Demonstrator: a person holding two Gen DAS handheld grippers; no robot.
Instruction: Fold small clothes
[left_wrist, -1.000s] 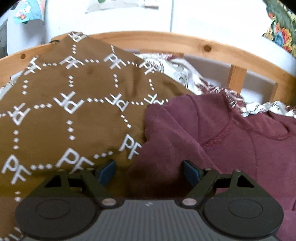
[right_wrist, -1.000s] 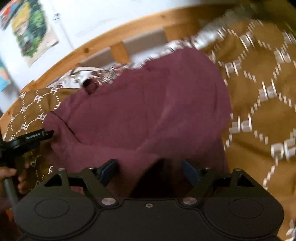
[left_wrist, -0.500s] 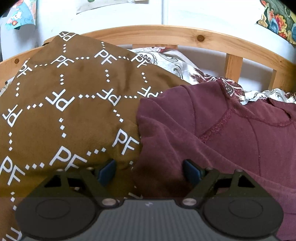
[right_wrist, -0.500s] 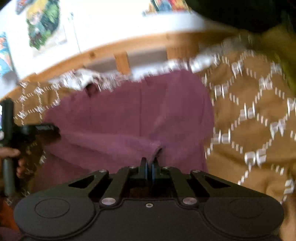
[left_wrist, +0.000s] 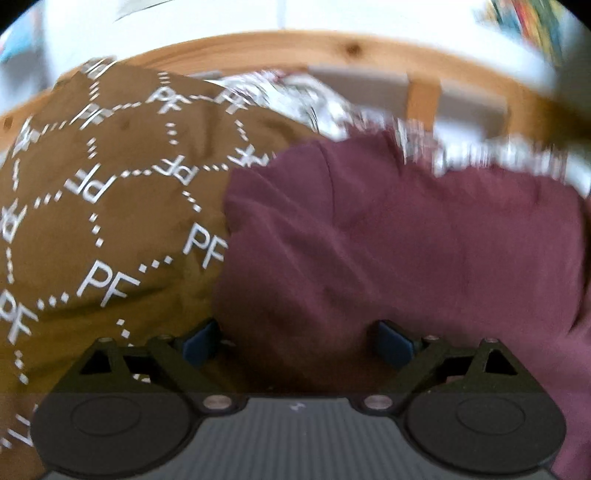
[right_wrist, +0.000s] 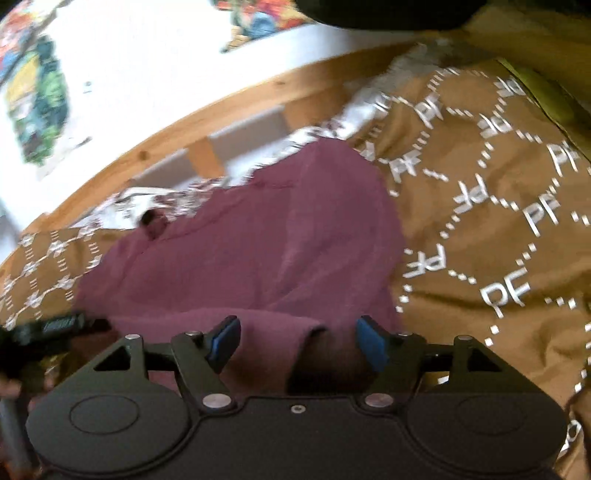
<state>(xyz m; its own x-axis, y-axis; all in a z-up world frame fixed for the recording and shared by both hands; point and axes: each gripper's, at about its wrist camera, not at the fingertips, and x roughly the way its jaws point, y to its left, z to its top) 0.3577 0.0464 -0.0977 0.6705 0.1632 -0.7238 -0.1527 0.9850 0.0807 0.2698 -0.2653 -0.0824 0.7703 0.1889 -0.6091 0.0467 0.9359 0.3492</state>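
Observation:
A maroon garment (left_wrist: 388, 236) lies on a brown blanket printed with white "PF" letters (left_wrist: 110, 221). My left gripper (left_wrist: 297, 341) is open, its blue pads on either side of the garment's near left edge. In the right wrist view the garment (right_wrist: 258, 251) spreads ahead, a folded hem near the pads. My right gripper (right_wrist: 297, 341) is open, with the hem between its blue pads. The left gripper's black tip (right_wrist: 55, 326) shows at the garment's left edge.
A curved wooden bed rail (left_wrist: 332, 51) with slats runs behind the bedding, against a white wall with colourful pictures (right_wrist: 40, 99). A white patterned sheet (left_wrist: 295, 99) shows beyond the garment. A yellow-green item (right_wrist: 546, 96) lies at the far right.
My right gripper was shut on the garment's hem half a second ago and has opened. The left gripper stayed open and the view shifted with blur.

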